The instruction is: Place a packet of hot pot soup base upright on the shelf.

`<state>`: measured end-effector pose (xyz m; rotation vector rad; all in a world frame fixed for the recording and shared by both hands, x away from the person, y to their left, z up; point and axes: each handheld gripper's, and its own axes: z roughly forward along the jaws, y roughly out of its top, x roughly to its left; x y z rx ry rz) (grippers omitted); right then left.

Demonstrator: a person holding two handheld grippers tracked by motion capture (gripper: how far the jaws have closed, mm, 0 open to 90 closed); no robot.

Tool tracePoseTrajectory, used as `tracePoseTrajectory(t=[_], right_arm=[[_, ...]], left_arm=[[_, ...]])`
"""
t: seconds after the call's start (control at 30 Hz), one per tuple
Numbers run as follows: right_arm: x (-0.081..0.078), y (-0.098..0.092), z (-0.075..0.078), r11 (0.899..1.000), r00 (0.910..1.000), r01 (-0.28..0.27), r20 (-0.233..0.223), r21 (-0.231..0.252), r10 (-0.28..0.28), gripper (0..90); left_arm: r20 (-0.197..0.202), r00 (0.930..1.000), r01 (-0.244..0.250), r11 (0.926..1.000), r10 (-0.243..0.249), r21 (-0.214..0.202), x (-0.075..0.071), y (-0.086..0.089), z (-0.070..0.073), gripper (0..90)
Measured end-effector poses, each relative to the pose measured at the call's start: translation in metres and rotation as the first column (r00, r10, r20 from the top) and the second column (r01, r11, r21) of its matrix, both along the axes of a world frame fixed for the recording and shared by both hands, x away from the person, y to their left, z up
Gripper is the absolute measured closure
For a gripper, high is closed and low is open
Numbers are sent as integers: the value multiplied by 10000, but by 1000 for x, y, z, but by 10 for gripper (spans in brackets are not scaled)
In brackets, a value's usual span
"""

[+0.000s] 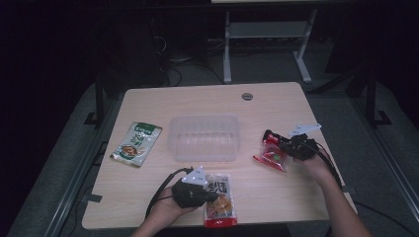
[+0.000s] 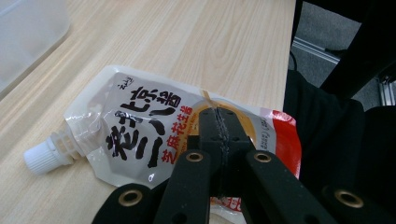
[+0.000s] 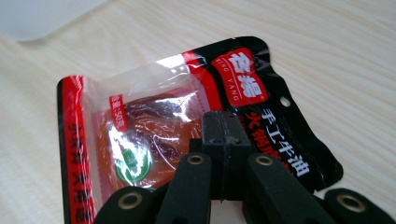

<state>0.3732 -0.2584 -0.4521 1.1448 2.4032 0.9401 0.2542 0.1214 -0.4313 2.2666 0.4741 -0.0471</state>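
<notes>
The tabletop (image 1: 148,197) carried a clear empty bin (image 1: 204,138) at its middle, the likely goal for both packets. From the bin, the spouted sauce pouch (image 1: 220,198) lay at six o'clock, its long axis running near to far with the cap toward the bin; the left claw (image 1: 212,196) was clenched on its near-left side. The red-and-black packet (image 1: 271,155) lay at three o'clock, just beside the bin, with the right claw (image 1: 281,144) clenched on its edge. A green pouch (image 1: 136,143) lay untouched at nine o'clock.
</notes>
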Motion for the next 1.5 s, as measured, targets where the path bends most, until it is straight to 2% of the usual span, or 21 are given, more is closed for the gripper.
tracePoseTrajectory(t=[0.4, 0.57, 0.6, 0.7, 0.77, 0.9, 1.2, 1.3, 1.4, 1.5], right_arm=[[-18, 8, 3, 9979, 9970, -642, -426, -68, 638, 898], [-18, 10, 6, 9976, 9976, -668, -203, -206, 664, 897], [-15, 14, 8, 9978, 9978, -664, -1, -19, 664, 897], [-10, 19, 8, 9970, 9970, -770, 54, -64, 771, 897], [-9, 22, 5, 9960, 9964, -848, -82, -268, 846, 898], [-10, 22, 4, 9959, 9958, -890, -208, -146, 887, 898], [-20, 33, 5, 9879, 9882, -1521, -208, -306, 1515, 898], [-22, 37, 7, 9853, 9866, -1632, -165, -510, 1626, 898], [-24, 41, 7, 9833, 9841, -1776, -100, -390, 1773, 898], [-23, 48, 8, 9800, 9820, -1891, -64, -623, 1890, 898]], left_arm=[[45, 10000, 59, 10000, -59, 6, -1, 1, 2, 896], [31, 10000, 93, 10000, -93, 12, -1, 1, 1, 896], [16, 10000, 61, 10000, -61, -15, -1, 1, 1, 896], [4, 10000, 48, 10000, -48, -27, -1, 1, 1, 896], [-3, 10000, 54, 10000, -54, -33, -1, 1, 1, 896], [-1, 10000, 73, 10000, -73, -19, -1, 1, 1, 896], [26, 9999, 148, 9999, -149, 61, -1, 2, 2, 896], [52, 9998, 172, 9998, -173, 62, -1, 2, 2, 896], [53, 9998, 168, 9998, -168, 58, -1, 2, 2, 896], [64, 9999, 118, 9999, -118, 9, -1, 3, 2, 896]])
